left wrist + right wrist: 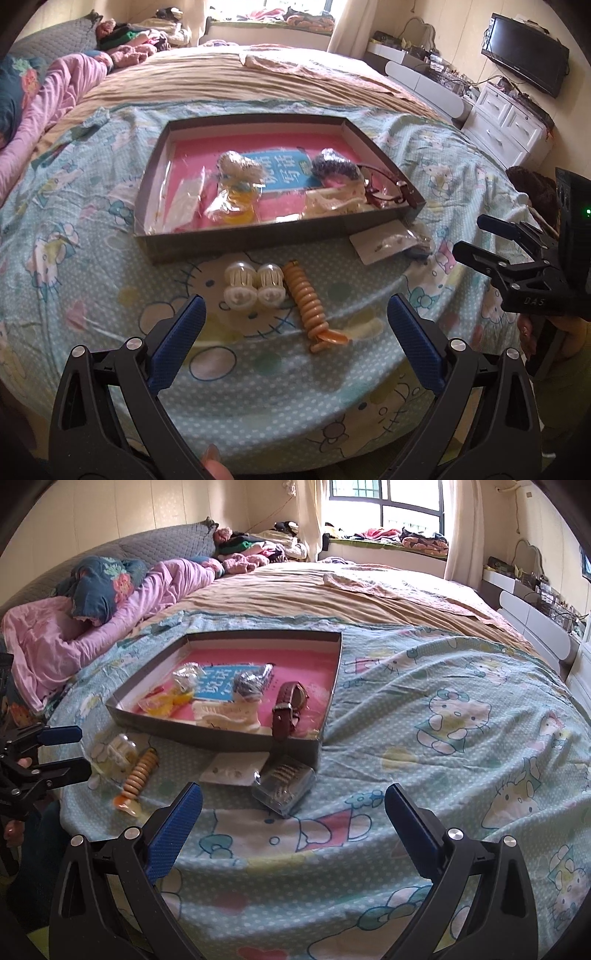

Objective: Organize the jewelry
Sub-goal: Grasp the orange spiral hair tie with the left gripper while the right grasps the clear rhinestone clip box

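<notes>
blue pads sit on the fingers of your left gripper, and its jaws are wide apart with nothing between them. just past the jaws, a little toward the left finger, two pale round clips lie side by side on the sheet. right next to them, nearer the middle of the gap, is an orange coil hair tie. farther out from the jaws is the dark box with a pink floor. inside it are small plastic bags, one with something yellow, and a brown watch by its right wall.

your right gripper is wide apart too, and it holds nothing. just ahead of its jaws, closer to the left finger, is a clear little case with something gold inside. a white earring card lies right beside that case, on its left. both rest close to the front wall of the box. past them, in the box, the brown watch leans near the front right corner.

everything lies on a light blue cat sheet on the bed. from the left wrist, your right gripper shows off to the right, above the sheet.
</notes>
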A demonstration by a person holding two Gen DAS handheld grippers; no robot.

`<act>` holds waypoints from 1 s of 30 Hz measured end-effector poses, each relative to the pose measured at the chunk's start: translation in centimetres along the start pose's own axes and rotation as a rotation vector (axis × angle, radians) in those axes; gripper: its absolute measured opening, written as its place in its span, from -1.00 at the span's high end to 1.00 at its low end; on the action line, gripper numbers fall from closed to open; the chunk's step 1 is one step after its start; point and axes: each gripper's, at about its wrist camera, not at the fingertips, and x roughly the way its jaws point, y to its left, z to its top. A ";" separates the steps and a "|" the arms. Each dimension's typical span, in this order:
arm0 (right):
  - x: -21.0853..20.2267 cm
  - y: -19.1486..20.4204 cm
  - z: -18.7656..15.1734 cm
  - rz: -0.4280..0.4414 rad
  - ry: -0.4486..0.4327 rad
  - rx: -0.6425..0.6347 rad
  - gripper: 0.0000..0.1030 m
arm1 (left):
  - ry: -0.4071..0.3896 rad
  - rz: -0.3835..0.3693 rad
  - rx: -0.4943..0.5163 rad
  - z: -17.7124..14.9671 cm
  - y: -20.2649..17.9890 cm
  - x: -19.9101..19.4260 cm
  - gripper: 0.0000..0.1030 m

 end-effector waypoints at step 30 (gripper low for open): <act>7.4 1.0 0.5 0.048 0.117 -0.101 -0.18 | 0.096 -0.062 -0.010 -1.4 -1.6 4.4 0.21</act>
